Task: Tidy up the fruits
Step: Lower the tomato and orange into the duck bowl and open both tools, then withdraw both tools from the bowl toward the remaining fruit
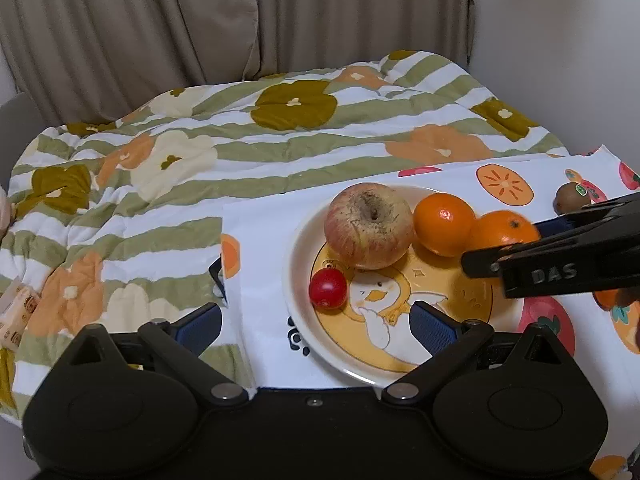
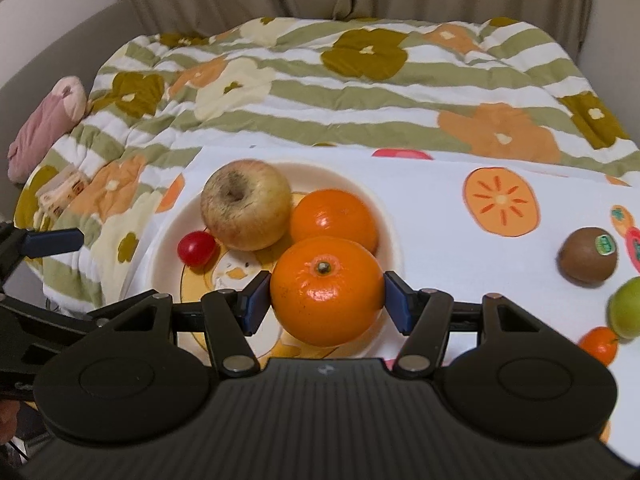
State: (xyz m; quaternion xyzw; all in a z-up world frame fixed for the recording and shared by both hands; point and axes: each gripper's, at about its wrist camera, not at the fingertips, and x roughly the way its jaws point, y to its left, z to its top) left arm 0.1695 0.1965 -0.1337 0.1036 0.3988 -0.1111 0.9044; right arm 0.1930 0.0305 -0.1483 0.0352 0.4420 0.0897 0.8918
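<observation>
Right claw [image 2: 327, 300] pinching a glossy, dimpled round mandarin [image 2: 327, 290] over the smooth ceramic duck plate [image 2: 160, 248], beside a second mandarin [image 2: 334, 216], matte apple [image 2: 246, 204], shiny cherry tomato [image 2: 196, 248], left claw [image 1: 316, 322] spread wide, holding nothing.

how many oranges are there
3: one on the plate beside the apple, at; one in the right hand-held gripper, at; a small one at right. Others may be hidden.

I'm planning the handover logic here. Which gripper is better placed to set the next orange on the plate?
Right. The right gripper has the orange between its pads at the plate's near rim, beside the other orange. The left gripper is open and holds nothing.
</observation>
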